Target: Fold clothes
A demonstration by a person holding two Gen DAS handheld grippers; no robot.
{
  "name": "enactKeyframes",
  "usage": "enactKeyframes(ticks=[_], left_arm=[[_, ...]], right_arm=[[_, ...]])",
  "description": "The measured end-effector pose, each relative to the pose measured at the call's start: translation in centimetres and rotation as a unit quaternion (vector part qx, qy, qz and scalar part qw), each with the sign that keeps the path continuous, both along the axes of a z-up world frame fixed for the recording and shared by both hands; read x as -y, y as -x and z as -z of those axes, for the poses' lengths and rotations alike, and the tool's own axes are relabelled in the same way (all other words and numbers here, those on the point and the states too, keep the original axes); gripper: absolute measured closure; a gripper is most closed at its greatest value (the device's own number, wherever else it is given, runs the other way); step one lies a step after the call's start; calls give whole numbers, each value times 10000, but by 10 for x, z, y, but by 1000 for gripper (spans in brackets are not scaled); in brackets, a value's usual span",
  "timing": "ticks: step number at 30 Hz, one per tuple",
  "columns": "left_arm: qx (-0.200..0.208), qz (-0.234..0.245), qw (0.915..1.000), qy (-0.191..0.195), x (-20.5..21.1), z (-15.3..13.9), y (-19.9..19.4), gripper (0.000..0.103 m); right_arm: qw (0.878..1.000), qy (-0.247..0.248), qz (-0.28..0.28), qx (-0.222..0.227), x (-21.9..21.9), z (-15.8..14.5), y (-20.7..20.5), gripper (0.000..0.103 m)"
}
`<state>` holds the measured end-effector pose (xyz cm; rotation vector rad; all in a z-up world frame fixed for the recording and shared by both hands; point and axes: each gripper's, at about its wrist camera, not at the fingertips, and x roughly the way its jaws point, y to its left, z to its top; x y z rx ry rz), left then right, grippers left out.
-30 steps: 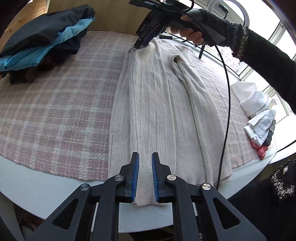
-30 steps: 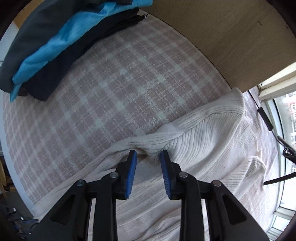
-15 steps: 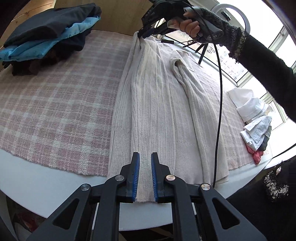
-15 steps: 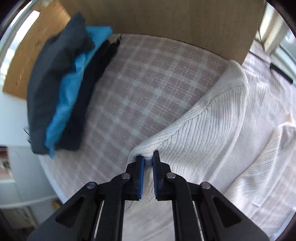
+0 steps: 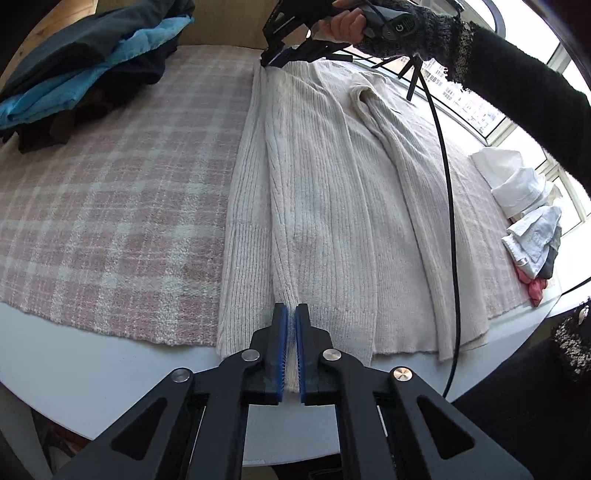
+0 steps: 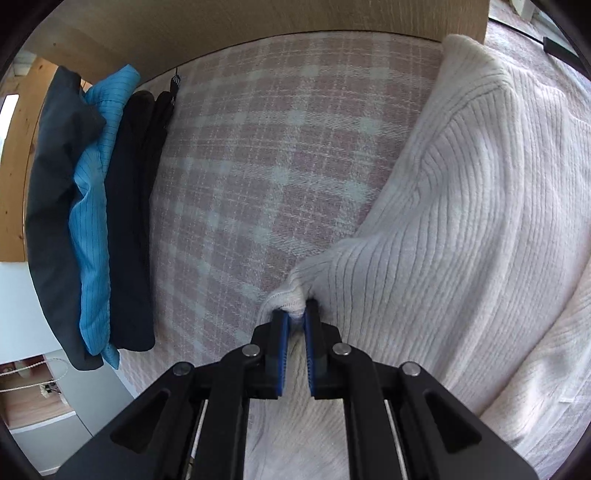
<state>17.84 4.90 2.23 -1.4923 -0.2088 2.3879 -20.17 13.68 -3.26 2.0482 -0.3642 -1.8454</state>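
My left tool (image 5: 290, 325) is closing on the sweater (image 5: 332, 192) hem at the tabletop's near edge. My right tool (image 6: 295, 325) is clamped on its far end, so it stretches lengthwise between them.

No readable text, label, brand or number found anywhere. Only a small round pale mark seen on the handle (image 5: 397, 26) of the right claw (image 5: 275, 59), too blurred to make out as a letter or a sign.
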Motion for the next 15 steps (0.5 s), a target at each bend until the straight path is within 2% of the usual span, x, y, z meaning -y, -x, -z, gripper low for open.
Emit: enactKeyframes(ticks=[1, 4, 7, 9, 12, 14, 15], left_arm=[[-121, -106, 9998, -93, 6, -8, -2, 99], [-504, -603, 9969, -24, 27, -27, -6, 99], [25, -608, 9980, -160, 33, -2, 1, 99], [261, -450, 9986, -72, 24, 10, 3, 98], [189, -253, 9995, -15, 13, 5, 1, 99], [183, -251, 9995, -44, 12, 4, 2, 99], [183, -253, 9995, -60, 12, 3, 3, 99]], right_arm=[[9999, 88, 75, 52, -4, -1, 3, 95], [9994, 256, 178, 175, -13, 0, 11, 95], [9994, 280, -2, 192, -11, 5, 13, 94], [9993, 132, -331, 144, -9, 0, 11, 92], [9957, -324, -813, -305, -3, -27, 2, 87], [9866, -718, -1262, -743, 6, -46, -13, 76], [9810, -853, -1494, -900, 11, -52, -19, 74]])
